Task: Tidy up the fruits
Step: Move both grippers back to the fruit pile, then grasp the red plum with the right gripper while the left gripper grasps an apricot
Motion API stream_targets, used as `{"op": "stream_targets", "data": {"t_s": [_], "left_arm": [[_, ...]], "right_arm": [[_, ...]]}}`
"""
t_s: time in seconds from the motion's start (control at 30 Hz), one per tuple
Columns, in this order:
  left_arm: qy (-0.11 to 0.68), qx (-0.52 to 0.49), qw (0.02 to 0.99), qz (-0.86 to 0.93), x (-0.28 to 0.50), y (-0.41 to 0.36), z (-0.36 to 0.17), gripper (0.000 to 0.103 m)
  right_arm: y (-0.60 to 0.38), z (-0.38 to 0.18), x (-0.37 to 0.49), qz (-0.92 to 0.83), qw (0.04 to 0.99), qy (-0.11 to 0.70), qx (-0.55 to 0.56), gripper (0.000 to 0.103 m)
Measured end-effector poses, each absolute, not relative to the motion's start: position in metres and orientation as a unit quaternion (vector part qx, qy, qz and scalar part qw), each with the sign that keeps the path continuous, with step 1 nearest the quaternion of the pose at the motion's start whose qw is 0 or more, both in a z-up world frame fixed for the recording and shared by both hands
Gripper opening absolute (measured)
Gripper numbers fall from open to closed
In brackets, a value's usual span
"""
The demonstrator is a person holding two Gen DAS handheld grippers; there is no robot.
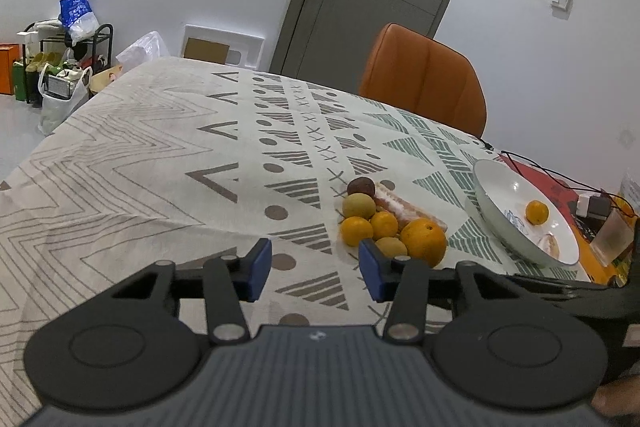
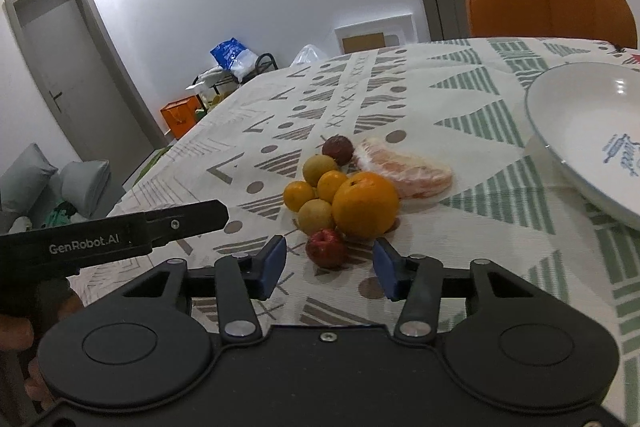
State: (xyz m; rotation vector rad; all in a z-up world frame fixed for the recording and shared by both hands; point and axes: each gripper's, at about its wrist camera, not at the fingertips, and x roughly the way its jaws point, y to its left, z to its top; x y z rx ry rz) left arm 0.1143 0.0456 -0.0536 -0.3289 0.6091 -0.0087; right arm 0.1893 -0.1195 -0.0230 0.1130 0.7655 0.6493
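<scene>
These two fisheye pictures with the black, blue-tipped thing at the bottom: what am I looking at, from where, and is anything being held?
Each picture comes from a camera mounted on a hand-held two-finger gripper, looking forward along its fingers; a person holds one in each hand. The left gripper and the right gripper both stand open and hold nothing. In the right view, the black bar at the left edge is the other gripper seen from the side. On the patterned tablecloth lies a cluster of fruit: a large orange, several small orange and yellow-green fruits, two dark red ones, and a peeled citrus segment. The small red fruit lies just ahead of the right gripper's fingers. A white plate to the right already holds a small orange.
</scene>
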Motion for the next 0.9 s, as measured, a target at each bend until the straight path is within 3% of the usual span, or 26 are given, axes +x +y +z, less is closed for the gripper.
{"op": "stream_targets", "data": {"t_s": [0.13,0.9], "left_arm": [[0.300,-0.160,0.940,-0.009,0.117,0.044,-0.055,0.047],[0.316,-0.126,0.940,-0.037,0.145,0.004,-0.068,0.047]], "right_arm": [[-0.113,-0.029,0.191,0.311,0.877,0.363,0.044,0.022],[-0.160,-0.019,0.186,0.274,0.892,0.352,0.080,0.022]]}}
